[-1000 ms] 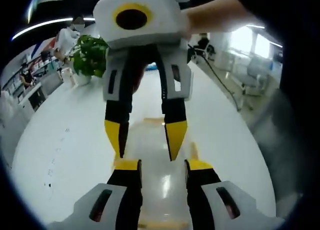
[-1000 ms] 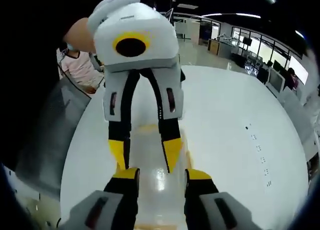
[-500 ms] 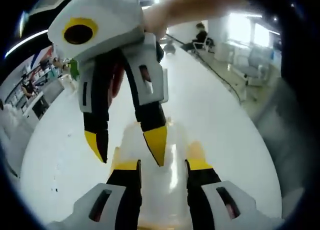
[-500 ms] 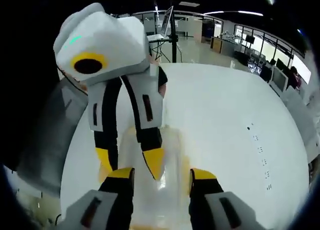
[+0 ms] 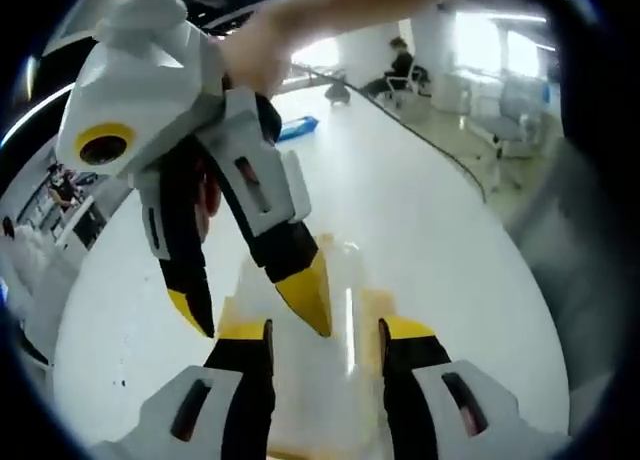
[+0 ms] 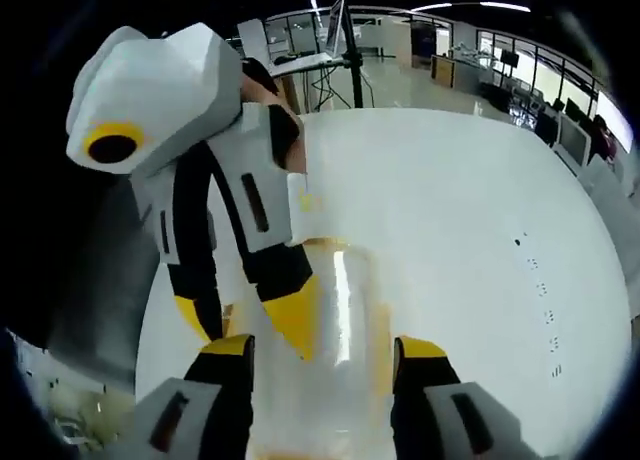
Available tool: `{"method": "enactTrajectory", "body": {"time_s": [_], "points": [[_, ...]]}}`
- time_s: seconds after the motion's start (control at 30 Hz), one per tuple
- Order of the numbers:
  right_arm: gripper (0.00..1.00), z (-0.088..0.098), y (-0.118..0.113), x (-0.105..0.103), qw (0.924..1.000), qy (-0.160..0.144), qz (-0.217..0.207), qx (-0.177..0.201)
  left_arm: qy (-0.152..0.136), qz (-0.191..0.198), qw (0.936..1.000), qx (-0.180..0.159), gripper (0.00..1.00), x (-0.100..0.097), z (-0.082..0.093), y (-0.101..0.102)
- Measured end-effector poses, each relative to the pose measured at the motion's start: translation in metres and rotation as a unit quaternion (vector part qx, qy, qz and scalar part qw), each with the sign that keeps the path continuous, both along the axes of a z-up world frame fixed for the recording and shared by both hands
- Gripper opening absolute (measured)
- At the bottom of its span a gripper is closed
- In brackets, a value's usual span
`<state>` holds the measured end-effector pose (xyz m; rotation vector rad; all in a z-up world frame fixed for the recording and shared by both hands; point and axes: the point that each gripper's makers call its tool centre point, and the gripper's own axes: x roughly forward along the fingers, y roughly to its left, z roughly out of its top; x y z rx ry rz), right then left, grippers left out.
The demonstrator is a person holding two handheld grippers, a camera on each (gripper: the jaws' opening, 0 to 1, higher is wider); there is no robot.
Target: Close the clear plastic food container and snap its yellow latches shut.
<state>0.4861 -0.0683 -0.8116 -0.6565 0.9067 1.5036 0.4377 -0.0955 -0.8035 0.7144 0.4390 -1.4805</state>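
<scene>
The container (image 5: pixel 320 370) lies on the white table (image 5: pixel 430 230), and we take it as our landmark. In the left gripper view it runs lengthwise away from the camera, a clear box with a yellow latch (image 5: pixel 375 305) along its right edge and more yellow at its left edge. The left gripper (image 5: pixel 325 330) stands with its two yellow-tipped jaws spread, one on each side of the container's near end, so it is open around the box; we cannot tell whether the jaws touch the walls. Over the container's left half the right gripper (image 5: pixel 255 315) comes in slanted, jaws apart, one yellow tip on or just above the lid, the other beside the left edge. A hand (image 5: pixel 260 50) holds it from above. Beyond the container, far up the table, lies a small blue thing (image 5: pixel 297 128).

In the right gripper view the container (image 6: pixel 335 320) again lies between the camera's own spread jaws, the right gripper (image 6: pixel 325 348) open around its near end. The left gripper (image 6: pixel 245 325) leans in over the container's left side, jaws apart, one tip at the lid.
</scene>
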Motion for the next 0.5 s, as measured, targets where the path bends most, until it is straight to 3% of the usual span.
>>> {"method": "enactTrajectory", "body": {"time_s": [0.13, 0.23, 0.5], "points": [[0.54, -0.004, 0.000, 0.000, 0.9997, 0.010, 0.011, -0.018, -0.066, -0.007, 0.9968, 0.044, 0.40, 0.002, -0.011, 0.007], [0.53, -0.009, -0.002, 0.001, 0.9990, 0.013, 0.021, -0.037, -0.093, -0.005, 0.9945, 0.047, 0.41, 0.001, -0.015, 0.006], [0.51, -0.010, -0.002, 0.003, 0.9962, 0.021, 0.051, -0.068, -0.117, 0.021, 0.9918, 0.047, 0.39, 0.004, -0.017, 0.003]]}}
